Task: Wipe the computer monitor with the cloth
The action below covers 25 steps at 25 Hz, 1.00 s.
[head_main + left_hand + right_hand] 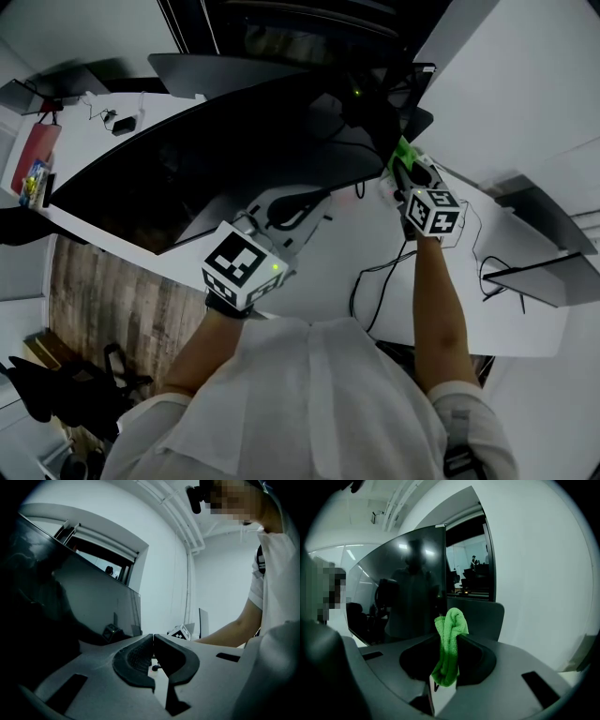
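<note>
The wide dark monitor (216, 155) stretches across the white desk in the head view; its screen (405, 597) is dark and reflects a person in the right gripper view. A bright green cloth (449, 644) is pinched in my right gripper (451, 637), bunched and sticking up past the fingertips, just short of the monitor's right edge. In the head view the cloth (400, 153) shows by the right gripper (405, 173) near the monitor's right end. My left gripper (153, 644) is shut with nothing in it, held low by the monitor's front (70, 597).
Black cables (375, 281) trail over the white desk (422, 309) under my right arm. A second dark screen (525, 272) stands at the desk's right end. Small items lie on the desk's far left (37, 178). Wood floor (103, 300) and a black chair base lie below left.
</note>
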Each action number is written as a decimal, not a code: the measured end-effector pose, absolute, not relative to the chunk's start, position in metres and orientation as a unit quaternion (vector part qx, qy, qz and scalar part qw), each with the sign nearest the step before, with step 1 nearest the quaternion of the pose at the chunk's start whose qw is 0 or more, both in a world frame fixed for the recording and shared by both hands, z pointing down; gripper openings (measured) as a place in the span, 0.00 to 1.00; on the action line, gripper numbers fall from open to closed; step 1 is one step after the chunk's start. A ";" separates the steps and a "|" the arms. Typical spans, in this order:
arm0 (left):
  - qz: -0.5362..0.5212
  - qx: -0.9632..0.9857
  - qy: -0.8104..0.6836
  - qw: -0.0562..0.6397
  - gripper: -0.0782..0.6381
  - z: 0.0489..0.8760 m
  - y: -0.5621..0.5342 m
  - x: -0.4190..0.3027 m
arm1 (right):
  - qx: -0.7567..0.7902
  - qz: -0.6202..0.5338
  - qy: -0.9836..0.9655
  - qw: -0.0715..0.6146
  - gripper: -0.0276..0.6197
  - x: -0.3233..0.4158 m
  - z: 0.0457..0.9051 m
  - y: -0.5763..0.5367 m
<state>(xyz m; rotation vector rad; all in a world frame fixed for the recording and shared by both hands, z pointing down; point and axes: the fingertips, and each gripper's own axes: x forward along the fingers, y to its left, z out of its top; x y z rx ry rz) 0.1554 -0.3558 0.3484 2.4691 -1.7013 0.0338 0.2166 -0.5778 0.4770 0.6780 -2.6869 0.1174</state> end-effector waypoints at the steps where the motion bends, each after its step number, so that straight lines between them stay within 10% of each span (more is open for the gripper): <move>1: 0.012 0.821 -0.566 0.073 0.13 0.350 -0.356 0.155 | 0.240 0.043 -0.951 0.189 0.15 0.217 0.482 -0.578; 25: 0.029 0.818 -0.567 0.086 0.13 0.372 -0.347 0.157 | 0.265 0.137 -0.910 0.287 0.15 0.236 0.570 -0.556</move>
